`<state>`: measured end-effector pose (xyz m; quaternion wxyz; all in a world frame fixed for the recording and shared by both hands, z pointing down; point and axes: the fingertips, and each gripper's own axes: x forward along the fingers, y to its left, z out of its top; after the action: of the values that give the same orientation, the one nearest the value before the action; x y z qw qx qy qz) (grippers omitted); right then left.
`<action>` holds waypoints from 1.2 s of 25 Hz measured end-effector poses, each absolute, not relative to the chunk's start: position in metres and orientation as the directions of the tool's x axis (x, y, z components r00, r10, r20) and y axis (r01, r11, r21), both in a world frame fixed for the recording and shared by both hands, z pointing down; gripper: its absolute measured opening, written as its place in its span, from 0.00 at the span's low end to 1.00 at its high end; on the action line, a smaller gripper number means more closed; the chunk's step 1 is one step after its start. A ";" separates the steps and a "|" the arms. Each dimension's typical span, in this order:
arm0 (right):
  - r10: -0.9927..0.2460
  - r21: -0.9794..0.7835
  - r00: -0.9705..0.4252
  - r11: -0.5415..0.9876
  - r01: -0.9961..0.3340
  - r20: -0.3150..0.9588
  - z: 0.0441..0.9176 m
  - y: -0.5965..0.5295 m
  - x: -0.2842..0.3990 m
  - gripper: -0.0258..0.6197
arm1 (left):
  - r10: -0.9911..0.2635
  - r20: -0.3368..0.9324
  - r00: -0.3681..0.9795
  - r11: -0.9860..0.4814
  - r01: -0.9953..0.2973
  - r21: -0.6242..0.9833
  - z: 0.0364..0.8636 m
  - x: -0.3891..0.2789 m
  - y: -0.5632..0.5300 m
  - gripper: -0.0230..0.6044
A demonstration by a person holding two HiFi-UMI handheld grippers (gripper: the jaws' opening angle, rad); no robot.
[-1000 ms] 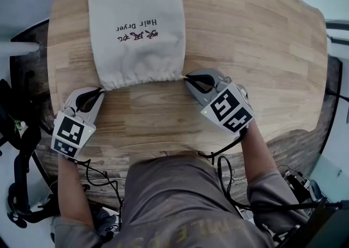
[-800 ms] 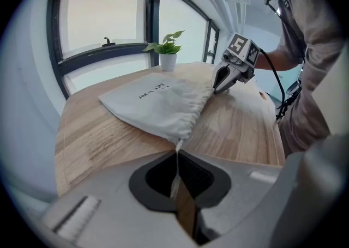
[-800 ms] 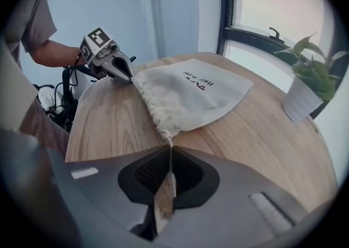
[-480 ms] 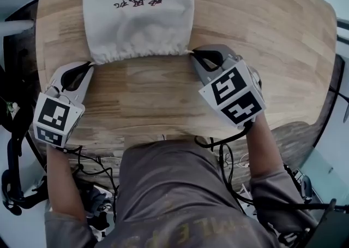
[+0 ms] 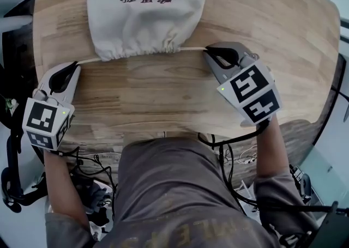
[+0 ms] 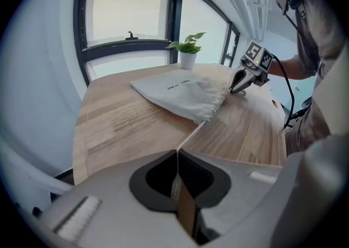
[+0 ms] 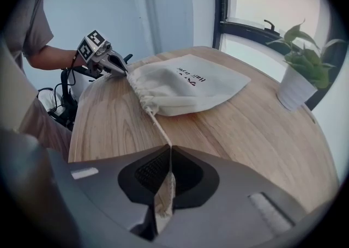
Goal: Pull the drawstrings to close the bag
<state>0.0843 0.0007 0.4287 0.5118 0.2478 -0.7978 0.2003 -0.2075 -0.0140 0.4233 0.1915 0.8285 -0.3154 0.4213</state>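
Pulling step in hand, judging by taut drawstrings. Best done by drawing both grippers straight outward, low along table [image 5: 163, 105], with equal force each side so mouth gathers evenly. Cream bag [image 5: 146, 15] lies flat on table, puckered mouth toward person. Left gripper [image 5: 75, 66] clenched on left drawstring [image 5: 88, 60]. Right gripper [image 5: 208, 50] clenched on right drawstring [image 5: 192, 48]. Both drawstrings stretched straight from bag corners.

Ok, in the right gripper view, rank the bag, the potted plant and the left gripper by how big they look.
1. bag, widest by far.
2. potted plant.
3. left gripper, smallest, though it is beyond the bag's far corner, so distance shrinks it.
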 end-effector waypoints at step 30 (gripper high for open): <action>-0.195 -0.044 -0.417 0.865 -0.500 0.888 0.411 0.012 0.094 0.35 | -0.382 0.743 0.550 -0.766 -0.638 0.078 0.396 -0.186 0.007 0.39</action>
<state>0.0936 0.0116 0.4109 0.4975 0.2101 -0.8276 0.1530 -0.1862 0.0067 0.3957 0.1725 0.8632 -0.2954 0.3713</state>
